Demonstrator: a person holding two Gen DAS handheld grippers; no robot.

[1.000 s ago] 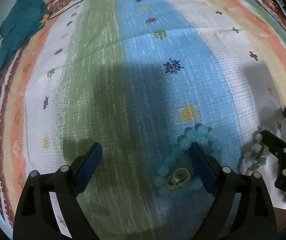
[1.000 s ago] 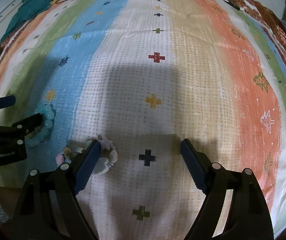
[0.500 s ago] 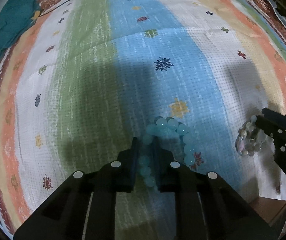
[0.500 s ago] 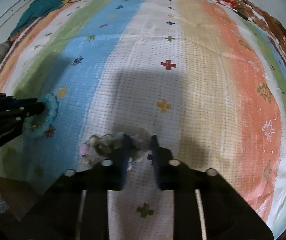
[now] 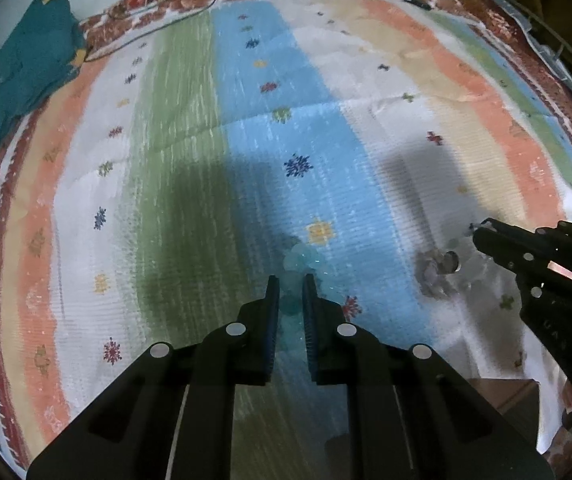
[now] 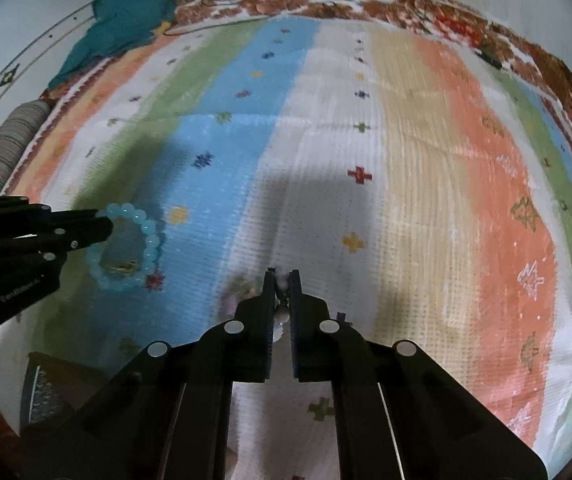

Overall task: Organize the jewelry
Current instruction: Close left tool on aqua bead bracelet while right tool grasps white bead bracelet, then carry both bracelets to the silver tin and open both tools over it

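Observation:
My left gripper (image 5: pixel 290 280) is shut on a turquoise bead bracelet (image 5: pixel 299 260), which hangs blurred from its tips just above the striped bedspread (image 5: pixel 365 160). In the right wrist view the same bracelet (image 6: pixel 148 236) forms a loop off the left gripper (image 6: pixel 106 224), with a small gold piece (image 6: pixel 126 268) inside the loop. My right gripper (image 6: pixel 282 274) has its jaws closing the last bit on a pale mixed-bead bracelet (image 6: pixel 282 312), and the pads press on it. The left wrist view shows the right gripper (image 5: pixel 481 232) with that pale bracelet (image 5: pixel 437 270) dangling from it.
A teal cloth (image 5: pixel 26 68) lies at the far left corner of the bed, next to a thin cable (image 5: pixel 166 20). A striped cushion (image 6: pixel 6 148) sits past the left edge. A brown box corner (image 5: pixel 505 392) shows at the near edge.
Both grippers went from wide open to shut, each on its bracelet. Both then rose, lifting the bracelets partly off the bedspread.

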